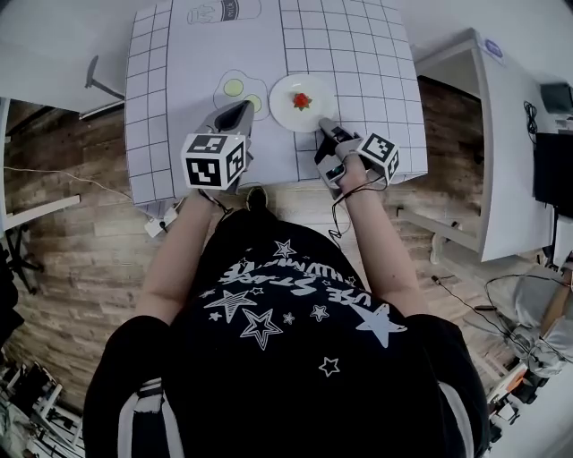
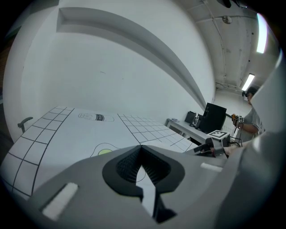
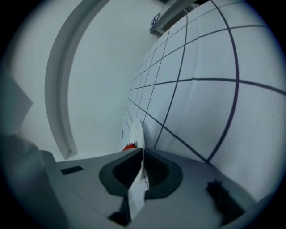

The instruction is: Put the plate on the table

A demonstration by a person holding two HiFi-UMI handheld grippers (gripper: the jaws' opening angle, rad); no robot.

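Note:
A white plate (image 1: 285, 97) with a small red thing (image 1: 303, 101) on it is over the white gridded table (image 1: 367, 54), right of the middle. My right gripper (image 1: 324, 123) is shut on the plate's near rim. In the right gripper view the plate (image 3: 136, 130) shows edge-on between the closed jaws, close beside the gridded surface (image 3: 201, 89); whether it touches the surface I cannot tell. My left gripper (image 1: 242, 109) hovers left of the plate, shut and holding nothing. In the left gripper view its jaws (image 2: 141, 148) meet.
A printed egg outline (image 1: 237, 88) lies left of the plate and a printed jar outline (image 1: 219, 12) lies farther back. The table's near edge (image 1: 269, 183) runs just under both grippers. A white desk (image 1: 501, 134) and a dark monitor (image 1: 548, 165) stand at the right over wooden floor.

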